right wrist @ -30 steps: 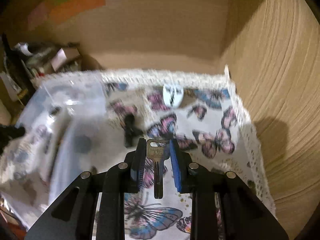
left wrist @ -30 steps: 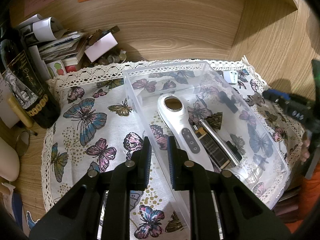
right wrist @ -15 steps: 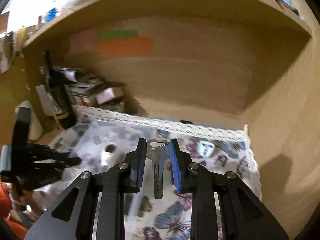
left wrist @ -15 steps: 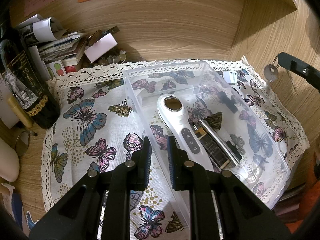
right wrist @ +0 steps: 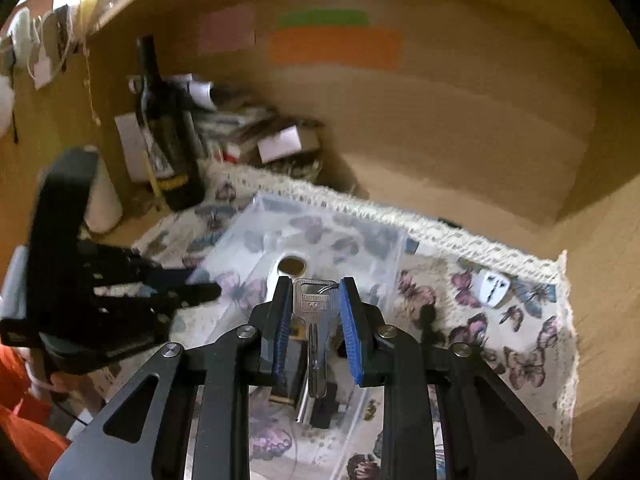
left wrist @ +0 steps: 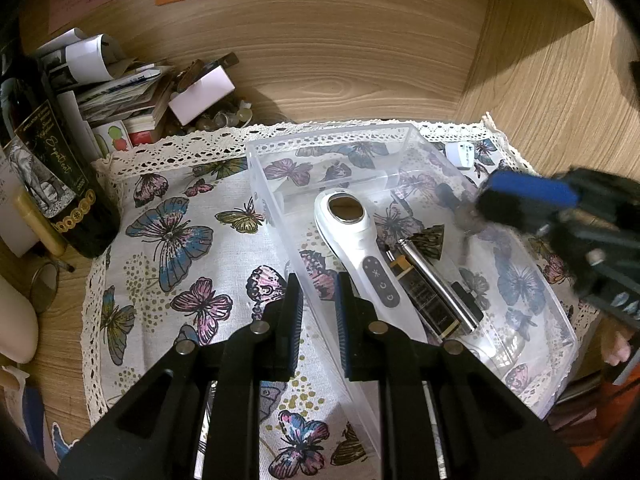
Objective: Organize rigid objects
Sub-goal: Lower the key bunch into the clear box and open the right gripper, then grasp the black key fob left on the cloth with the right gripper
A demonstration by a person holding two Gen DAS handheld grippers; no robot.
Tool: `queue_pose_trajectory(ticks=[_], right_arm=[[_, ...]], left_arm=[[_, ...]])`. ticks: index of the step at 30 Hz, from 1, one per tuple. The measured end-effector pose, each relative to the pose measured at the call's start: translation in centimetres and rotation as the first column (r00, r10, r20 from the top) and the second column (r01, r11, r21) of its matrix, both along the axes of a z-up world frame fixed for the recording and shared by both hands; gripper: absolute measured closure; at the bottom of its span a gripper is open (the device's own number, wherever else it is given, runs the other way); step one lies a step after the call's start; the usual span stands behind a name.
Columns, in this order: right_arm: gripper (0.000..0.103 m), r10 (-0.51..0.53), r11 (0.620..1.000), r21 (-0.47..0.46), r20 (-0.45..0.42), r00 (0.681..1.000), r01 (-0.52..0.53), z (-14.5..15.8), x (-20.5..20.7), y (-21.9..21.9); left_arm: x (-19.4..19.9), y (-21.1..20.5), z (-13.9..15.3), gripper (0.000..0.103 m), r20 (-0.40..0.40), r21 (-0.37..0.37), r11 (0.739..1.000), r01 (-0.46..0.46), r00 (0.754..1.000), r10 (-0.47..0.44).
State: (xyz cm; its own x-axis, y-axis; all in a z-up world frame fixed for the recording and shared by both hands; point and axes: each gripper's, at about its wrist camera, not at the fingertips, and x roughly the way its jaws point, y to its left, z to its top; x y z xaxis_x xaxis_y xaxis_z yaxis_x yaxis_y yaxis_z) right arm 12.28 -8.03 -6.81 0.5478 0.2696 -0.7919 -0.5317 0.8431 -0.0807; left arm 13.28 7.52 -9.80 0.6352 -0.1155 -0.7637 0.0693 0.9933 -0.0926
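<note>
My right gripper (right wrist: 313, 320) is closed on a silver key (right wrist: 314, 316). The key sits flat between the two blue pads, with its blade pointing back toward my hand. A second ago this gripper was over the butterfly cloth (left wrist: 172, 240), off to the side of the clear box (left wrist: 280, 216). Now it has swung across, and the box is right under and in front of my pads. So I think the key is almost ready to go in with the other things.

My left gripper (left wrist: 317, 312) has not moved. It is pinched shut on the near long wall of the box, with one pad outside and one pad inside. I think that keeps the box from sliding.

Inside the box, just ahead of my left pads, lie a white handheld gadget (left wrist: 356, 240), a silver tube (left wrist: 436, 280) and a dark flat bar (left wrist: 424, 300) beside it. A white plug (right wrist: 494, 286) waits on the cloth, to the right of my right gripper.

Some things are hard to see. From the left camera my right gripper is a blur, and the key is only a grey smudge. My own pads hide the near end of the box. I cannot tell if a key ring hangs behind the key. A small dark thing on the cloth is too fuzzy to name.
</note>
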Motion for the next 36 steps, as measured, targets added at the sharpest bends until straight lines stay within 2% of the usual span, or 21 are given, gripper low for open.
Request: queue_pose_trajectory(ticks=[6,9,15,19,23,28,31,36], right_arm=[[0.081,-0.002,0.999,-0.039,-0.088,0.996,-0.001,-2.4,1.1,0.4],[0.081,0.000,1.000,-0.017,-0.135,0.991,-0.002,-2.6,1.4,0.3],[0.081,-0.005,1.000,-0.005,-0.123,0.992,0.005,-1.9,1.2,-0.1],[0.081,-0.034,0.999,-0.002,-0.083,0.996,0.034,-0.7,1.0,-1.0],[0.078,-0.094,0.996,0.006,-0.026,0.995,0.094,1.0,1.2,-2.8],[0.070,-0.200,0.979,-0.016,0.039,0.979,0.201,2.3,2.3,-5.8],[0.067,-0.260,0.964,-0.037,0.040,0.965,0.262,1.8,3.5,-7.7],[0.065,-0.308,0.950,-0.074,-0.035,0.951,0.305,-1.1,5.1,-9.5]], left_arm=[[0.0,0.0,0.0,0.088,0.000,-0.003,1.000,-0.001,1.000,0.001],[0.1,-0.1,0.1,0.088,0.001,-0.004,1.000,-0.002,1.000,0.002],[0.1,-0.1,0.1,0.088,0.001,-0.004,1.000,-0.002,1.000,0.002],[0.1,-0.1,0.1,0.088,0.000,-0.005,1.000,-0.002,1.000,0.002],[0.1,0.0,0.1,0.088,0.001,-0.004,1.000,-0.002,1.000,0.002],[0.1,0.0,0.1,0.088,0.000,-0.002,1.000,-0.002,1.000,0.002],[0.1,-0.1,0.1,0.088,0.000,-0.001,1.000,-0.002,1.000,0.002],[0.1,0.0,0.1,0.088,0.000,-0.002,1.000,-0.002,1.000,0.002]])
